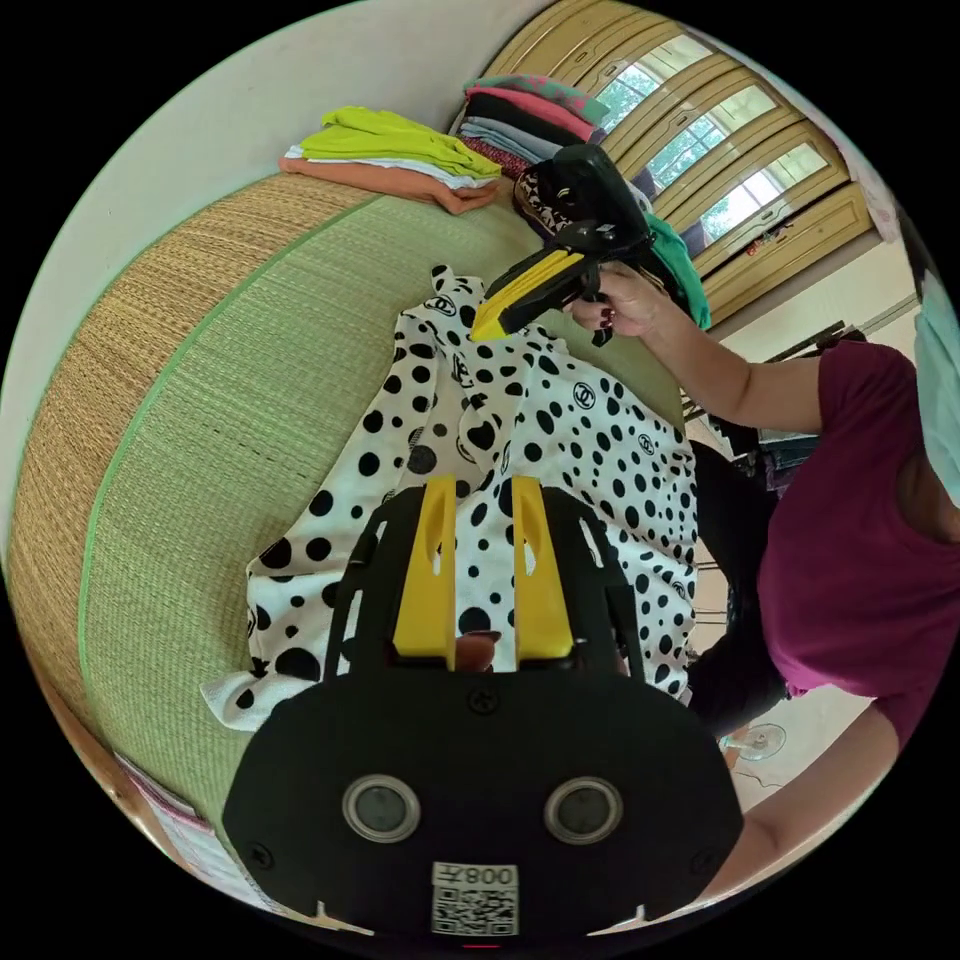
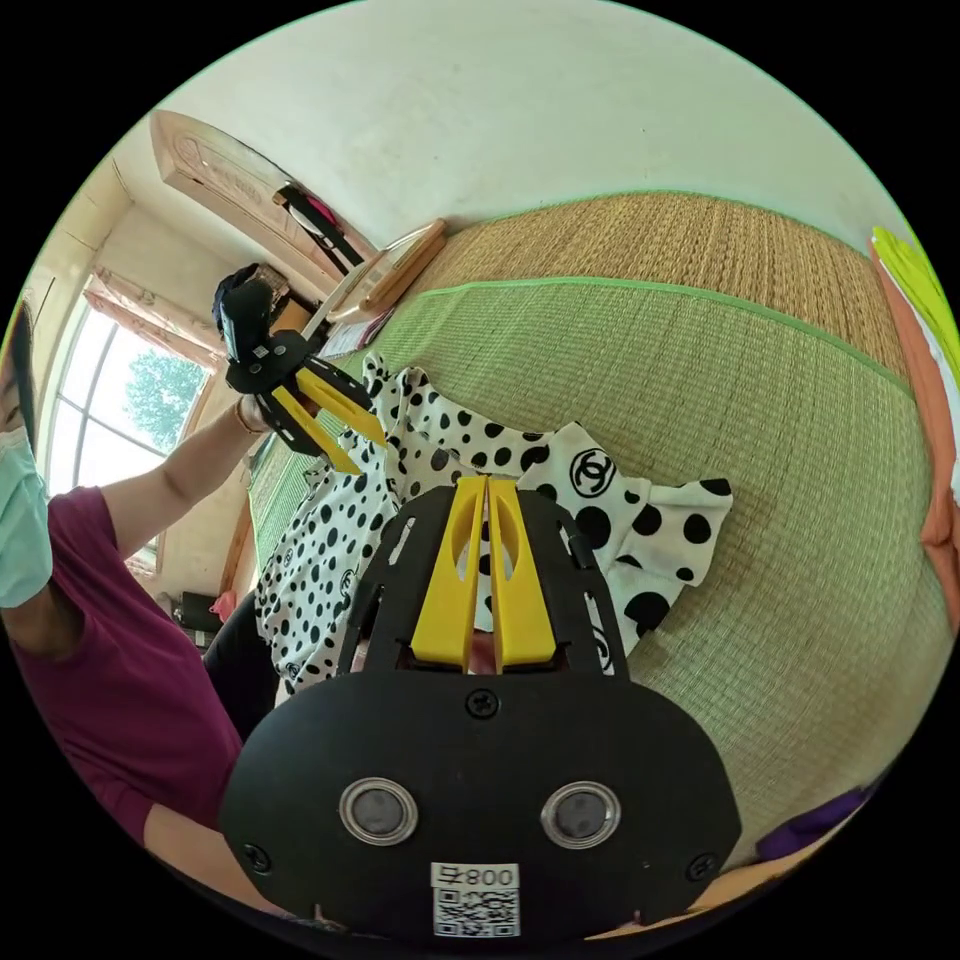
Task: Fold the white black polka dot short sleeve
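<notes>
White cloth scattered with black dots, the short sleeve shirt [image 1: 520, 440] is lying crumpled and bunched on the woven green mat [image 1: 230, 400], one edge hanging over the mat's near side toward the person in a maroon top [image 1: 860, 560]. The left gripper [image 1: 480, 485] is hovering above the lower part of the shirt with its yellow jaws parted and nothing between them. The right gripper [image 2: 487, 490] is hanging over the shirt near a sleeve with its jaws drawn nearly together, only a thin slit between them; I cannot tell whether any fabric is caught there, and none appears to be lifting. A stack of folded clothes [image 1: 400, 160] is sitting well apart at the far end of the mat. By my reading, the folding proper is not yet under way: the shirt is still rumpled, so the step in hand is spreading it flat. The next move is calling for each claw to take an opposite edge, likely at the shoulders or hem, and pull the cloth taut and smooth before any fold is made.
</notes>
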A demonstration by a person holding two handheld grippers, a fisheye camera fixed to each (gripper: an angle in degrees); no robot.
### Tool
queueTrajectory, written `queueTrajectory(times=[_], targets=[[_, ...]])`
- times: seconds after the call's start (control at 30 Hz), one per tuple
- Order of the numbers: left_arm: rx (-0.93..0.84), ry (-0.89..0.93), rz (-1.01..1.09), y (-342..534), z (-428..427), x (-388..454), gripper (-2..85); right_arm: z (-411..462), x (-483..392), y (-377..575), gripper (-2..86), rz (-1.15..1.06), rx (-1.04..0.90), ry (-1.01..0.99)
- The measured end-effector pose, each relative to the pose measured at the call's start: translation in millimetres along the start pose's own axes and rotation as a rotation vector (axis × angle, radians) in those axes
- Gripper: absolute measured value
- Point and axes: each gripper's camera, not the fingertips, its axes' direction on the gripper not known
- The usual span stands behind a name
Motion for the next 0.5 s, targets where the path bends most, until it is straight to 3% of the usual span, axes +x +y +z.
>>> queueTrajectory(times=[0.17, 0.5], targets=[[-0.017, 0.003, -0.016, -12, 26, 6, 8.2, 7, -7, 16, 0.1, 0.059, 0.010, 0.102], [0.013, 0.136, -0.122, 3, 19, -9, 2.1, 8, -14, 36, 0.0, 0.091, 0.058, 0.034]])
